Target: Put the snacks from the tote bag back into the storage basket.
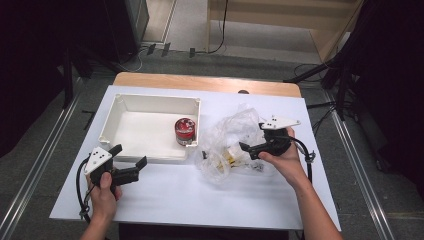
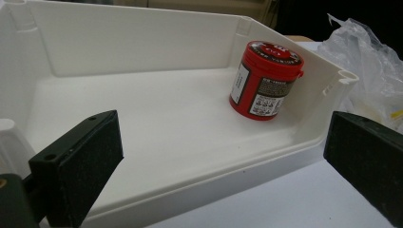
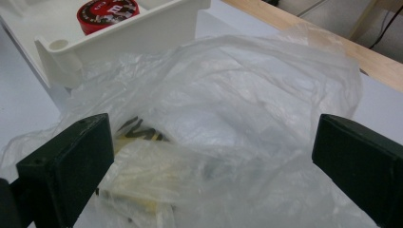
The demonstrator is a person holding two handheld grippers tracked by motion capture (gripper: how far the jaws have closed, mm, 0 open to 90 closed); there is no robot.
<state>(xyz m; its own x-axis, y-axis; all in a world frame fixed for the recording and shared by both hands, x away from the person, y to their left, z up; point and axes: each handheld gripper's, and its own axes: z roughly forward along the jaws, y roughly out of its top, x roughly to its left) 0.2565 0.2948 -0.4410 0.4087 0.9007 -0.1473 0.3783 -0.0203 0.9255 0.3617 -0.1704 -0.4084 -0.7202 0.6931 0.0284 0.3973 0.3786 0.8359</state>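
Two grippers, both wide: right gripper [image 1: 248, 148] at plastic bag [image 1: 231, 142], centre-right of frame, gripping nothing; left gripper [image 1: 131, 161] lower left, facing white tray [image 1: 112, 117] with red jar [image 1: 185, 131].

My high view looks down from above onto the whole surface [image 1: 200, 200]. My left claw view sits low, close to the white tray [image 2: 142, 118]. My right claw view crowds the plastic bag [image 3: 237, 104], the tray [image 3: 142, 28] at upper left.
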